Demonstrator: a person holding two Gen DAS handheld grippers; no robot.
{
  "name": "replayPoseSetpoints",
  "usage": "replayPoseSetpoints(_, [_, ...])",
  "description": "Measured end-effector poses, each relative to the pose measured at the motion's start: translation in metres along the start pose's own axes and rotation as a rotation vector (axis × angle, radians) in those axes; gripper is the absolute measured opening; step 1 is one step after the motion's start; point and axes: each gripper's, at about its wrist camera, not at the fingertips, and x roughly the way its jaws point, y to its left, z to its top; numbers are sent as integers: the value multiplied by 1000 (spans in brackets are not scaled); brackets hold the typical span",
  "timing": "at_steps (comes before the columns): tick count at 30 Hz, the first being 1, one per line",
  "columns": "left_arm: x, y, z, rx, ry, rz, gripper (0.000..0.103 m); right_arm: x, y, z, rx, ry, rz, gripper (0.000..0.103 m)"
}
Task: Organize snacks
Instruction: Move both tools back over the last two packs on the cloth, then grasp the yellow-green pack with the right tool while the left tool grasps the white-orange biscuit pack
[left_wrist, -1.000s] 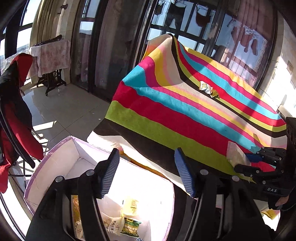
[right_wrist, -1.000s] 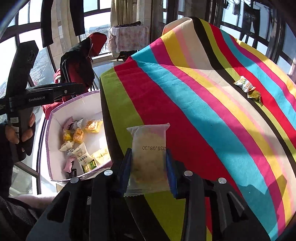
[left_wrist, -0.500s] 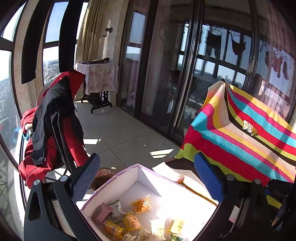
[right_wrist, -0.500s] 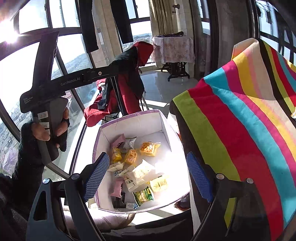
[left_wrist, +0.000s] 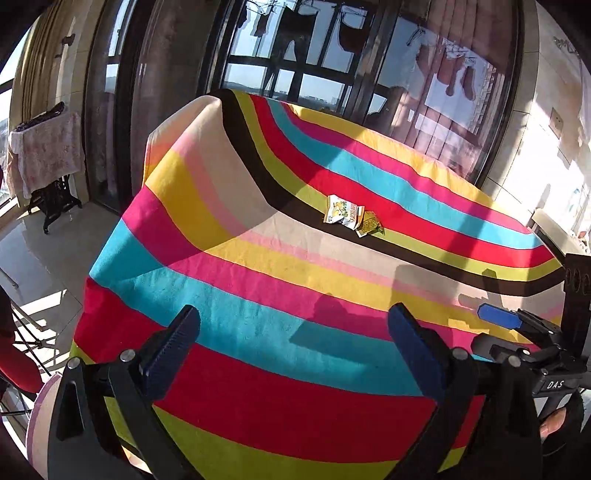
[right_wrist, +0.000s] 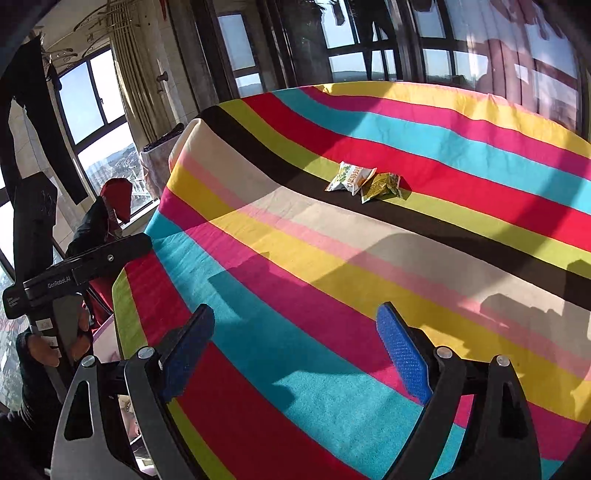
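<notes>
Sunlit glazing wraps a balcony room, and a striped cloth (left_wrist: 258, 258) in red, cyan, pink, yellow and black covers the surface below both cameras. Nearest, the left claw (left_wrist: 291, 343) hangs over the red and cyan stripes with its blue pads spread wide apart and nothing between them. The right claw (right_wrist: 295, 350) hovers over the same cloth, its jaws opening and likewise empty. In the left wrist view the right claw's blue tip shows at the right edge, with gloved fingers beneath it; in the right wrist view a gloved hand (right_wrist: 48, 347) grips the left tool's handle at the left edge. A pale box rim (left_wrist: 40, 417) peeks in at the lower left of the left wrist view, beside the cloth's edge. Farther out, two snack packets lie touching on the black stripe: a white one (right_wrist: 349, 177) and a green one (right_wrist: 384, 186) to its right. Beyond them stand dark window frames with hanging laundry.
</notes>
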Motion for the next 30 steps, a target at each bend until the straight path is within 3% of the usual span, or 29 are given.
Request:
replayPoseSetpoints(3, [58, -16, 22, -45, 94, -57, 101, 27, -36, 7, 43, 38, -103, 86])
replayPoseSetpoints(7, [110, -17, 37, -106, 137, -13, 101, 61, -63, 31, 67, 91, -169, 86])
replayPoseSetpoints(10, [130, -5, 25, -146, 150, 21, 100, 90, -68, 56, 59, 112, -205, 86])
replayPoseSetpoints(12, [120, -1, 25, -160, 102, -16, 101, 112, -67, 72, 36, 123, -235, 86])
replayPoseSetpoints(14, [116, 2, 24, -183, 74, -2, 101, 136, -65, 85, 22, 145, -256, 86])
replayPoseSetpoints(22, [123, 5, 24, -203, 115, -31, 101, 207, -55, 124, -52, 199, -356, 86])
replayPoseSetpoints(27, [122, 6, 24, -205, 113, -33, 101, 217, -73, 133, 22, 219, -288, 86])
replayPoseSetpoints(29, [122, 6, 24, -206, 111, -34, 101, 207, -72, 129, -5, 202, -251, 61])
replayPoseSetpoints(30, [121, 7, 24, -207, 110, -35, 101, 199, -69, 124, -25, 199, -234, 43])
